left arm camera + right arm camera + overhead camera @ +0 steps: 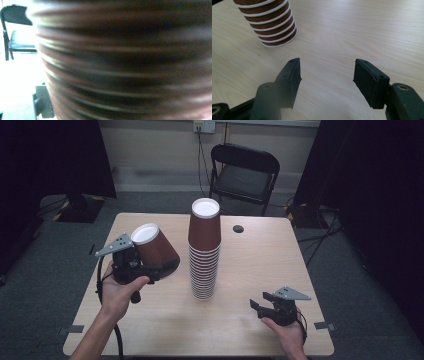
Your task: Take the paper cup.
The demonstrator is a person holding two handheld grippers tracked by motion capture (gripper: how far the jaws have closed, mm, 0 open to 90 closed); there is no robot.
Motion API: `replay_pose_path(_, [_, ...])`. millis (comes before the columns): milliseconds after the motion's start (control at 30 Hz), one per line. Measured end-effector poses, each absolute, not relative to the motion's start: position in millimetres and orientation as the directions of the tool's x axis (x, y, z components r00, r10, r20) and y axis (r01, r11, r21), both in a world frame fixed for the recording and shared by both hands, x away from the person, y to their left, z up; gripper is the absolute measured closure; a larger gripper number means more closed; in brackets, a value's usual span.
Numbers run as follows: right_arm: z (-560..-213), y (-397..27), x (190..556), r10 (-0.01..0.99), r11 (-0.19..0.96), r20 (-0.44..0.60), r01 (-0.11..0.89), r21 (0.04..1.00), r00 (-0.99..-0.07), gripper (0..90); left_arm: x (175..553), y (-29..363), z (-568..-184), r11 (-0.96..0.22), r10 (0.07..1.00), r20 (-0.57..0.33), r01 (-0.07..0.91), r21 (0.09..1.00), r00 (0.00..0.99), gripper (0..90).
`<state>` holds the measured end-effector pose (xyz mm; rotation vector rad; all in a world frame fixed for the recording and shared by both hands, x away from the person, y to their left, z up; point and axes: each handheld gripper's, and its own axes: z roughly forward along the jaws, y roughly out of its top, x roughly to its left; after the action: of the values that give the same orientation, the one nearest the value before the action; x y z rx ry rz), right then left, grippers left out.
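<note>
A tall stack of upside-down brown paper cups (204, 251) stands at the table's middle, and its lower rims (270, 25) appear in the right gripper view. My left gripper (150, 270) is shut on a single brown cup (155, 248), tilted with its white base up and to the left, held left of the stack. That cup's ribbed wall (125, 62) is blurred right in front of the left gripper's camera. My right gripper (259, 304) rests open near the table's front right, with bare wood between its fingers (292, 77).
The light wood table (260, 265) has a small dark round hole (238, 228) at its back right. A black folding chair (245, 172) stands behind the table, with cables on the grey floor. Dark curtains hang at both sides.
</note>
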<state>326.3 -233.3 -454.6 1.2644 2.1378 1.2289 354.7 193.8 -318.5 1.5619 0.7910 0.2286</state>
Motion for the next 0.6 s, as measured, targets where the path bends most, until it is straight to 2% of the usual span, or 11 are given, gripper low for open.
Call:
replay_pose_path(333, [-446.1, -224.2, 318.5, 0.812, 0.213, 0.122, 0.483, 0.849, -0.572, 42.8, 347.3, 187.9, -336.8, 0.047, 0.578, -0.362, 0.412, 0.910, 0.732, 12.2])
replay_pose_path(600, [-439.1, -206.5, 314.3, 0.770, 0.232, 0.127, 0.460, 0.857, -0.625, 45.7, 336.4, 192.4, -360.6, 0.095, 0.624, -0.426, 0.477, 0.874, 0.655, 12.3])
